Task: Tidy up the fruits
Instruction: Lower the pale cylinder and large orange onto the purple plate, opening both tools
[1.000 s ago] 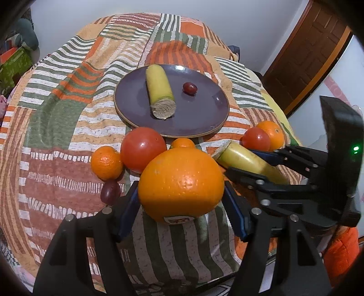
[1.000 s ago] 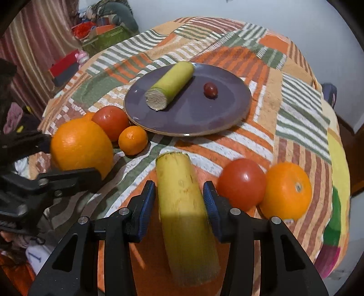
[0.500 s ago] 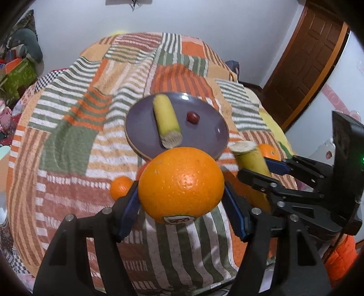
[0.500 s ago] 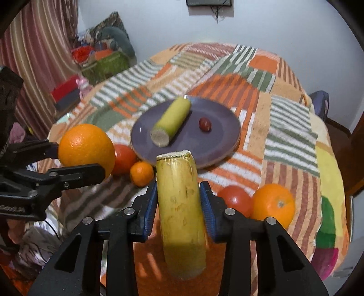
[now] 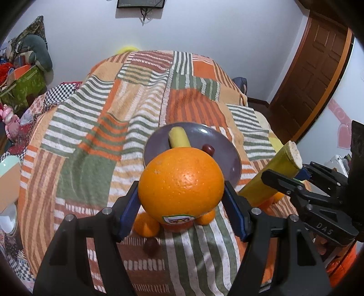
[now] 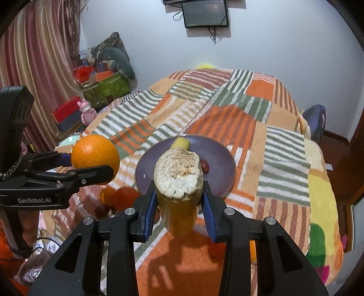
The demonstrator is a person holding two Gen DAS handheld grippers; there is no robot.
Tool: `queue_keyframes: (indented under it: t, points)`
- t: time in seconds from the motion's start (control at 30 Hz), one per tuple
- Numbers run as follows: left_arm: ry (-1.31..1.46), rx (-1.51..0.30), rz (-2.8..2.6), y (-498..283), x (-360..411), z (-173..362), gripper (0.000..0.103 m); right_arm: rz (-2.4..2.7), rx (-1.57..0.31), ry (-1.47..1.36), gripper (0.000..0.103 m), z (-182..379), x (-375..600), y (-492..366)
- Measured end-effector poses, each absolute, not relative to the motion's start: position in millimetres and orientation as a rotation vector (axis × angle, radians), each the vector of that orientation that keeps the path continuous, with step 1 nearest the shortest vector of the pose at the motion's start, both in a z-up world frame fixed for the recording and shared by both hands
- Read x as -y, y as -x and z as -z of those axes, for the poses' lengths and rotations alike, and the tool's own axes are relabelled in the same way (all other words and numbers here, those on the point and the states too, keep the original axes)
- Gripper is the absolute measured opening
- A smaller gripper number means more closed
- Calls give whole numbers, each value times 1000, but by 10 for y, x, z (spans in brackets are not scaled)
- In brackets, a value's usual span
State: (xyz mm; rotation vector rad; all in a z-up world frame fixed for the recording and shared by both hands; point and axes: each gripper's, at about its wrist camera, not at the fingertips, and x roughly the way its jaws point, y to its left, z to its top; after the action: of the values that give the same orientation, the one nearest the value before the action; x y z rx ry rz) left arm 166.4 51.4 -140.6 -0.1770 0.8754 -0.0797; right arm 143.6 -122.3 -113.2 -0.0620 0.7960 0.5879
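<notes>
Bed with striped patchwork blanket (image 5: 95, 127) fills most of both views; white wall and a dark wall-mounted screen (image 6: 206, 13) at the top, brown door (image 5: 318, 75) at upper right of the left view, curtain (image 6: 34, 63) at upper left of the right view.

Purple plate (image 5: 218, 141) sits on the blanket, centre frame. On it: one yellow-green cane piece (image 5: 178, 139) and a small dark red fruit (image 5: 208, 149) just beside it.

Left tool (image 5: 182, 200) is clenched on a big orange (image 5: 180, 182), sticker facing the camera, held above the blanket in front of the plate. In the right view the same orange (image 6: 95, 157) shows mid-left.

Right tool (image 6: 179, 205) is clamped on a second cane piece (image 6: 178, 175), cut end tilted up toward the camera, above the plate's near rim. In the left view that piece (image 5: 270, 173) is at mid-right.

Loose on the blanket below the orange: small oranges (image 5: 146, 224), partly hidden, and a dark grape-like fruit (image 5: 151, 246). Lower centre-left of the right view: a tomato (image 6: 126, 198), blurred.
</notes>
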Motion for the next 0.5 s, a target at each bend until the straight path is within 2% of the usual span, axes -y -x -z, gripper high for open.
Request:
queue_keyframes:
  t: [0.5]
  points:
    - [159,-887,56,-2107,-642,1489,69,-537,-860,65,33,1280,1216,-1959]
